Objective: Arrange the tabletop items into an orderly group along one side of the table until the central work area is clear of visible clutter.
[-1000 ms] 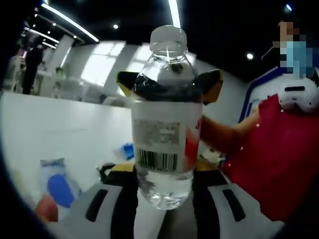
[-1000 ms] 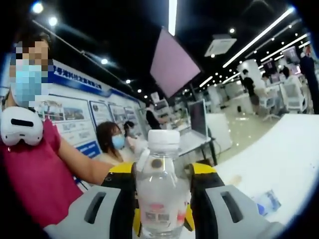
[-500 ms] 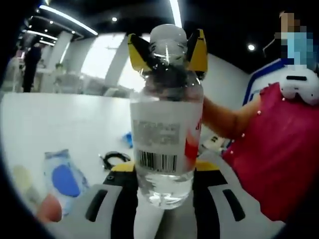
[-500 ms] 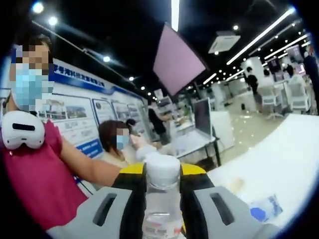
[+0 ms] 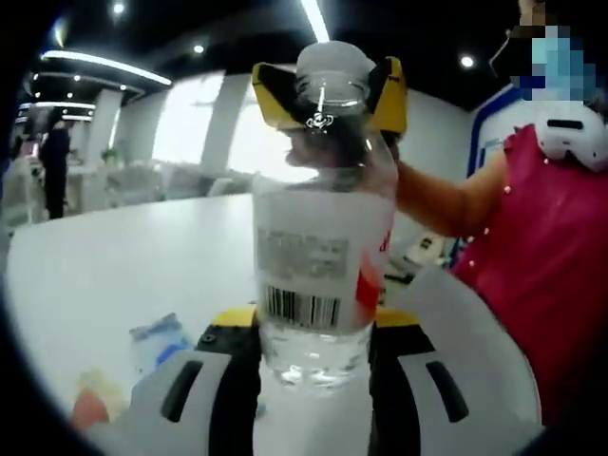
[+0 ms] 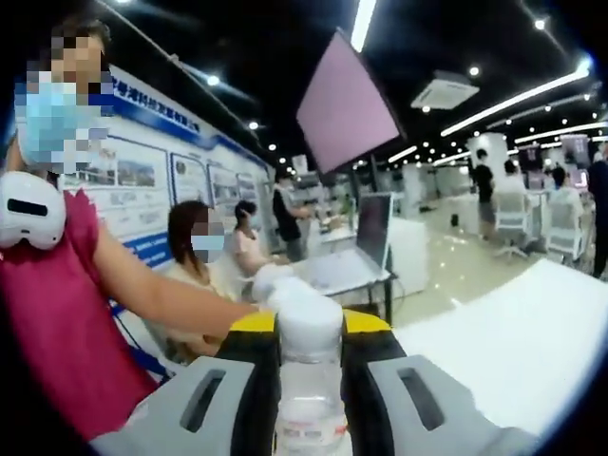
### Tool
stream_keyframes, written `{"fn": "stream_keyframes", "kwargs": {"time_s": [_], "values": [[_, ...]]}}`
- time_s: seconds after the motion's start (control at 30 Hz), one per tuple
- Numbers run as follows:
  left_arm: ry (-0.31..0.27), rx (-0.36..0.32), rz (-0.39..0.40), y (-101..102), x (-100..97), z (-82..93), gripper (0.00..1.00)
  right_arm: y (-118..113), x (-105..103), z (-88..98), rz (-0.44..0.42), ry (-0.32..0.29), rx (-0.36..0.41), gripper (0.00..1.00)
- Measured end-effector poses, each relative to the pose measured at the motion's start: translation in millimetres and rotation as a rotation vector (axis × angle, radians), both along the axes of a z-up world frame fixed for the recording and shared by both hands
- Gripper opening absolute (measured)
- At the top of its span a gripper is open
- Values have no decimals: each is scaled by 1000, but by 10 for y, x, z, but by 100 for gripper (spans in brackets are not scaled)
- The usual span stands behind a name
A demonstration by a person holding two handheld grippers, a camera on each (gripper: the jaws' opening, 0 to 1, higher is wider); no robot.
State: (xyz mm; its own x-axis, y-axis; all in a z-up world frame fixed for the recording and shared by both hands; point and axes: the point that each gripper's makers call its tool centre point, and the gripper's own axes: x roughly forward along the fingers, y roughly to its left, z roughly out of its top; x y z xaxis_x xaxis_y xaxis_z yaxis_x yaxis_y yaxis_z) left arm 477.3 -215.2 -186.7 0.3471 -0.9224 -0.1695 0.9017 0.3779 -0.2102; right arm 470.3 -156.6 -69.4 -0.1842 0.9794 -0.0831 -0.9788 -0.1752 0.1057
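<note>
I see a big open hall with a dark ceiling and strip lights [image 6: 364,19], a hanging pink panel [image 6: 347,109], poster wall [image 6: 152,171], white desks [image 6: 527,332], bright windows [image 5: 185,128].

one bottle [image 5: 313,256], two claws, one packet [image 5: 157,337]

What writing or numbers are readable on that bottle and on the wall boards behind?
Water bottle label: a barcode and a block of small print, too blurred to read; red marking at its edge, unreadable.
Blue wall boards: a line of white characters along the top band, too small and blurred to read.
No text reads clearly.
</note>
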Motion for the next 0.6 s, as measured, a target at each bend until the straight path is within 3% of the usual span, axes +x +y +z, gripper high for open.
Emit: {"fn": "stream_keyframes", "kwargs": {"time_s": [0.2,0.47,0.6], "values": [[-27,34,31,206,379,-3,41,184,332,15,-28,-84,0,21],[12,117,145,489,978,-363,41,436,883,-343,-99,-164,-60,21],[39,109,180,595,1183,-460,40,508,1074,-459,-121,-181,-67,21]]}}
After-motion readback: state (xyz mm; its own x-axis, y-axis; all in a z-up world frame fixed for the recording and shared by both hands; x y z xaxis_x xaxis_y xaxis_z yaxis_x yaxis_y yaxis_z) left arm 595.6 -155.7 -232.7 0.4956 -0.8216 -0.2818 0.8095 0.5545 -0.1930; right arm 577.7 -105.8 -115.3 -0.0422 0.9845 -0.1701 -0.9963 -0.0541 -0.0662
